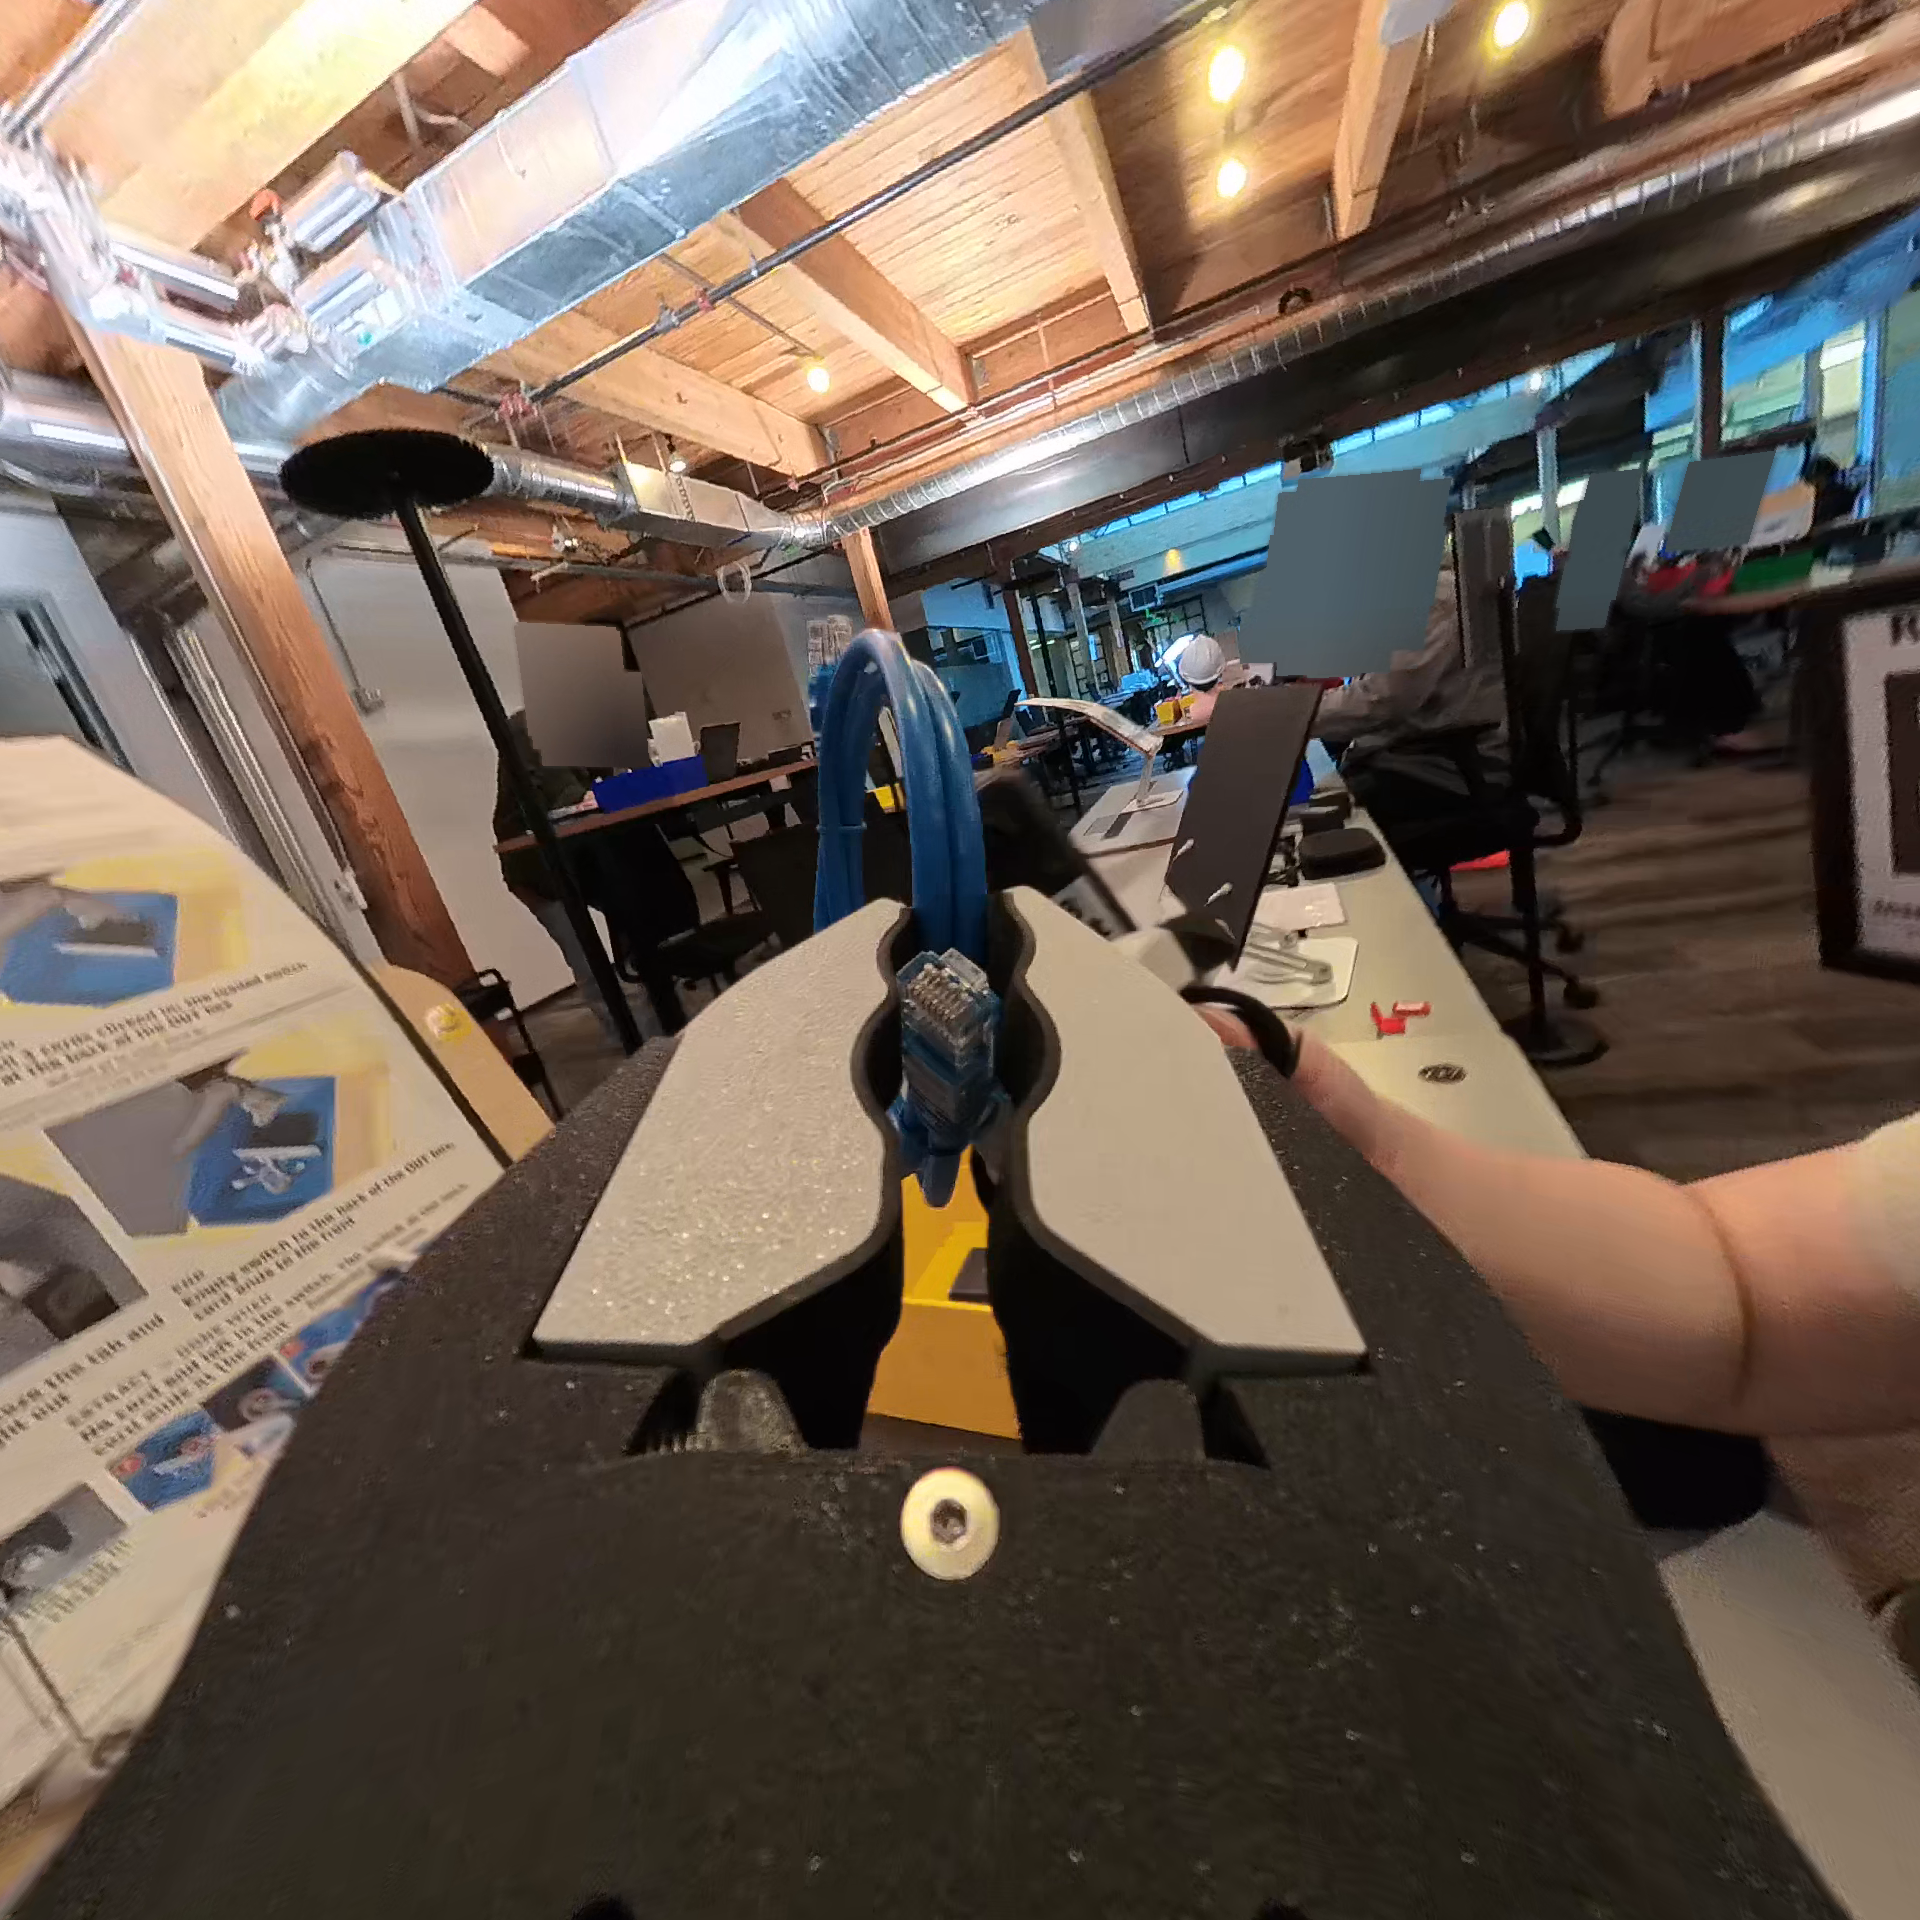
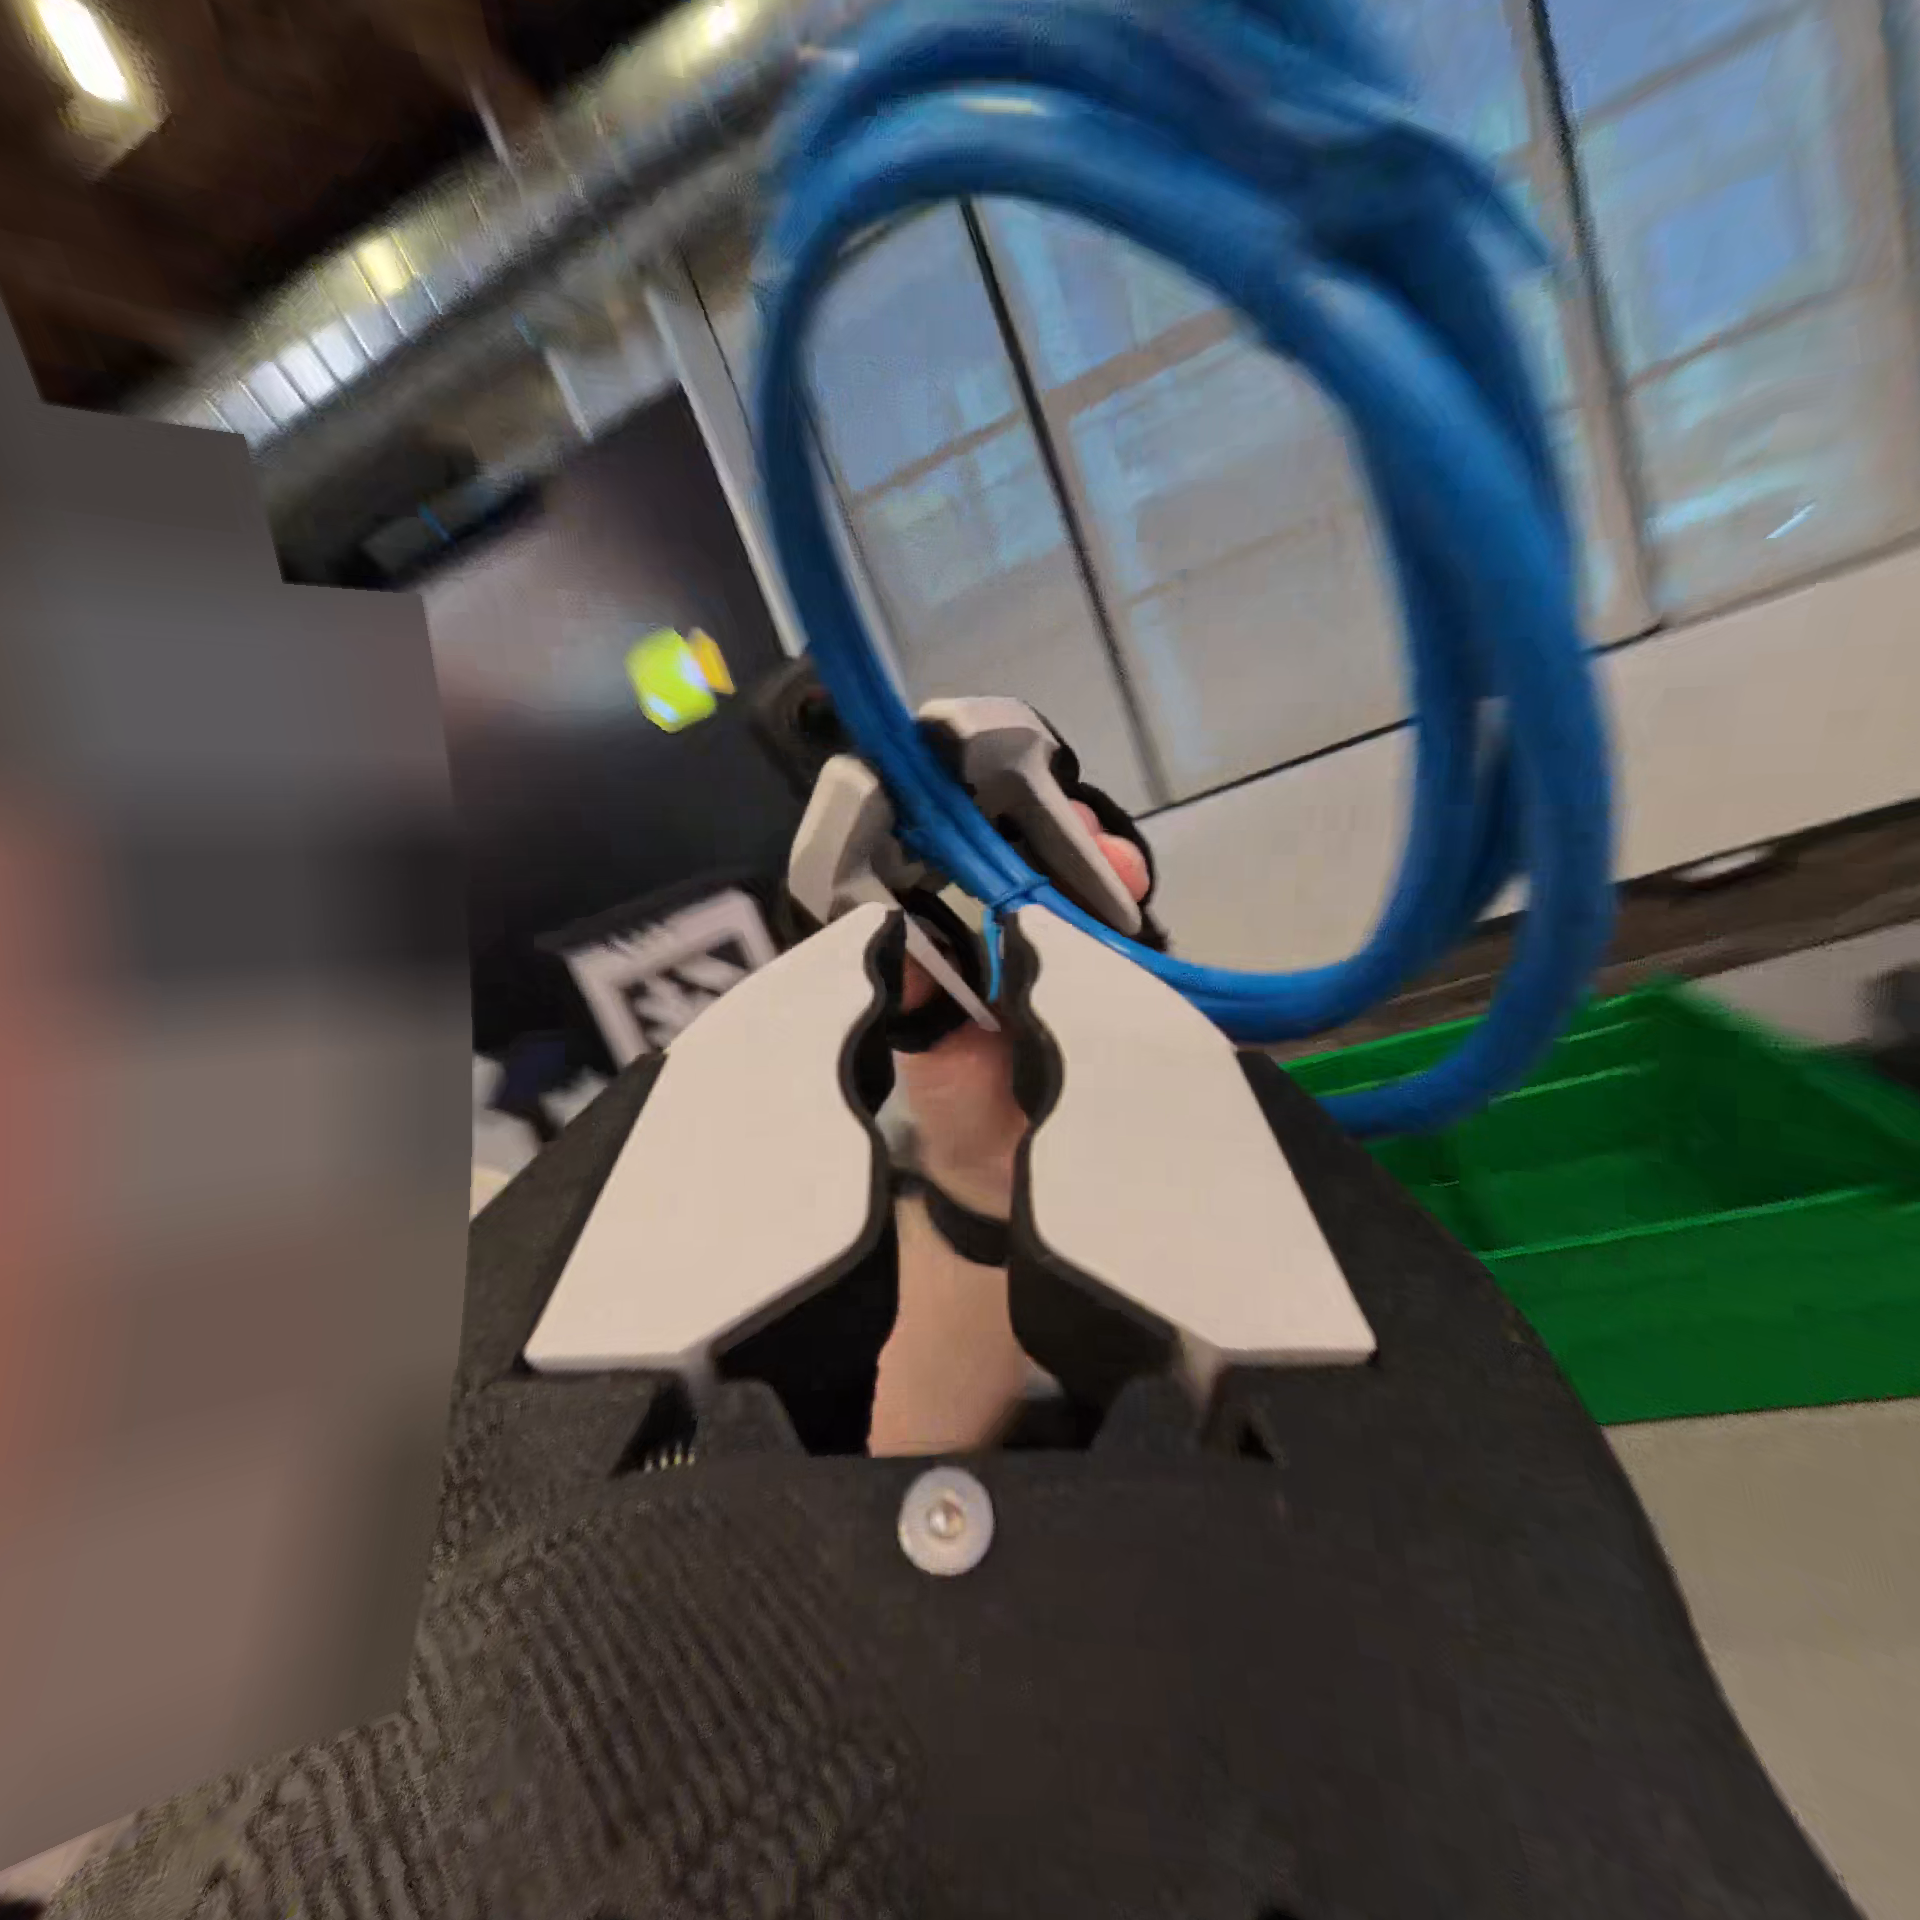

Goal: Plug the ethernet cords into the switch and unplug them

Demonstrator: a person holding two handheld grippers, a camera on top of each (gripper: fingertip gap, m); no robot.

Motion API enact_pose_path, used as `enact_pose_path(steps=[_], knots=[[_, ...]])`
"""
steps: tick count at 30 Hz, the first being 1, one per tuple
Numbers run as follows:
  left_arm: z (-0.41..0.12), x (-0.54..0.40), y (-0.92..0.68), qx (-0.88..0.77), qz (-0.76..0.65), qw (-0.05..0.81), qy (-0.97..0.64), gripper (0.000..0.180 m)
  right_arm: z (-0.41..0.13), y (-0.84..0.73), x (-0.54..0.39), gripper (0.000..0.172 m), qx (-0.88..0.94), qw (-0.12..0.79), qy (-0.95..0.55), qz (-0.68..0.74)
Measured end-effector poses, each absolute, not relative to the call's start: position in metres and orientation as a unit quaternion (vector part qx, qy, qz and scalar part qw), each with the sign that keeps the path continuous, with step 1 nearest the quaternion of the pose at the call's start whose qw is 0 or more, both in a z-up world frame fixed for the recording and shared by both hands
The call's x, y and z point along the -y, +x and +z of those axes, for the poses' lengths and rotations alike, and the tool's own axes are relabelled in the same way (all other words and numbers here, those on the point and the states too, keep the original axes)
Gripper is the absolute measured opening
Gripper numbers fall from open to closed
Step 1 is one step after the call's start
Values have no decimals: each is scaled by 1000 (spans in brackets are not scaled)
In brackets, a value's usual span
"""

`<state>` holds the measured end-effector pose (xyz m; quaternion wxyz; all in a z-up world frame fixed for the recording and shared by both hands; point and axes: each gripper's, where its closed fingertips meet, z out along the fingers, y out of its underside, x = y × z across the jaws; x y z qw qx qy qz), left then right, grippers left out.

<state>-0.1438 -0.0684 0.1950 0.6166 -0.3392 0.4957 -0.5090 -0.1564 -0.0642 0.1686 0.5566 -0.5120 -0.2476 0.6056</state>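
The left gripper [image 1: 940, 1023] is clamped on a blue ethernet cord [image 1: 894, 790]: its two grey fingers [image 1: 748, 1122] squeeze the clear-blue plug [image 1: 943, 1023] and the strands behind it, plug contacts turned back toward the camera, probably so the plug can be checked and turned before it goes into a port. From the jaws the bundled coil rises toward twelve o'clock, kept up off the table [image 1: 1455, 1049], which should stop the loops from snagging. In the right wrist view that same gripper shows at twelve o'clock just beyond the right gripper [image 2: 951, 935], the cord passing between its fingers and swinging out in a wide loop [image 2: 1455, 623] toward two o'clock. The right gripper's jaws stand apart with nothing pressed between them; only the thin tail of the cord's tie [image 2: 995, 951] hangs by its right fingertip, so it looks free to take a new hold on the bundle. A yellow bin [image 1: 940, 1340] lies under the left jaws at six o'clock, a green bin [image 2: 1662, 1195] sits at four o'clock from the right gripper, and an instruction sheet [image 1: 156, 1195] leans at nine o'clock. No switch shows clearly in either view.
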Motion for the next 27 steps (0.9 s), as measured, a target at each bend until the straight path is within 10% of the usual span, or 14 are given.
enact_pose_path(steps=[5,10,27], knots=[[199,58,-148,-445,-603,537,-388,12,173,-138,67,21,384,783,-453,184],[191,55,-140,-432,-632,487,-420,12,161,-138,66,22,458,784,-387,-162],[178,62,-125,-457,-599,490,-439,13,147,-144,57,3,481,746,-415,-199]])
